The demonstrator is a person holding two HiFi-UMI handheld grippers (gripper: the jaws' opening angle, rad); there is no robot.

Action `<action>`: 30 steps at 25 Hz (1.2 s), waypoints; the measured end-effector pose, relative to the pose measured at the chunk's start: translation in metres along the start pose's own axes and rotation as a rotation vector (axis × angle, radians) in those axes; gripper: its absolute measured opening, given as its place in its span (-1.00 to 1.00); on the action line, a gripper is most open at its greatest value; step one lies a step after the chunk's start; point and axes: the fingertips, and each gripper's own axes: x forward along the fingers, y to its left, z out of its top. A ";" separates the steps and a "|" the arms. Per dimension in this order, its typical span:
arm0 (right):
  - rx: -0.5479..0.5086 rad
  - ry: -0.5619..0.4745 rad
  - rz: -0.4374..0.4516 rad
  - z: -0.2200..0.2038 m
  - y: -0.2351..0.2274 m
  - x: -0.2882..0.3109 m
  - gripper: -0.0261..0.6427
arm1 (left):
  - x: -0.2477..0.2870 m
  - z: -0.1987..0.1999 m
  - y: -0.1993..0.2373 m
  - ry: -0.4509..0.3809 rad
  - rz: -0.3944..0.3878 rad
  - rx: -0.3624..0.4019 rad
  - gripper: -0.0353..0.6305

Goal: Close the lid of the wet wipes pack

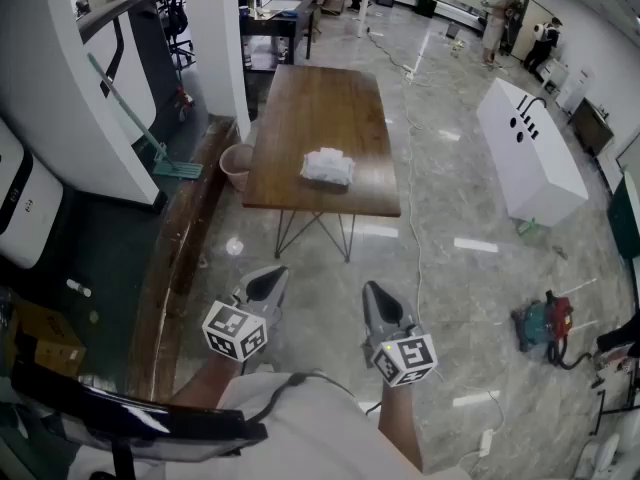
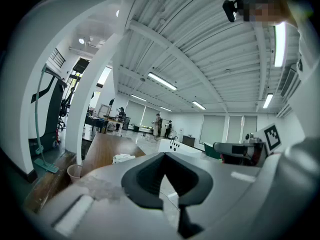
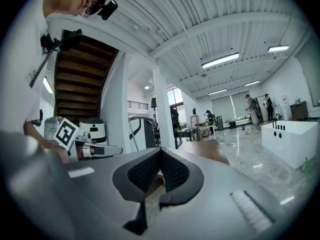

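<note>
Left gripper [image 1: 272,278]: we see the jaws clenched, nothing between them.
Right gripper [image 1: 375,296]: jaws closed too, empty.
Wet wipes pack [image 1: 327,166]: lies on the wooden worktop [image 1: 310,98], toward its near edge, well apart from both our grippers.

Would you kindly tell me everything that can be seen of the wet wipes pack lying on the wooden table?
The wet wipes pack is a white, soft-looking, somewhat rumpled packet. It lies flat on the brown wooden table, toward the table's near end and slightly right of its middle. Only the tabletop touches it. From here it is too small to tell whether its lid is open or shut, and no print can be made out.
</note>
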 end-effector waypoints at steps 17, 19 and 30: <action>0.030 -0.012 0.047 -0.006 -0.043 -0.046 -0.90 | 0.024 -0.020 -0.045 0.023 0.041 -0.043 -0.88; 0.037 -0.013 0.047 -0.010 -0.052 -0.053 -0.90 | 0.027 -0.027 -0.051 0.027 0.051 -0.051 -0.88; 0.096 0.021 0.057 -0.027 -0.092 -0.060 -0.90 | 0.054 -0.045 -0.067 0.073 0.057 -0.078 -0.88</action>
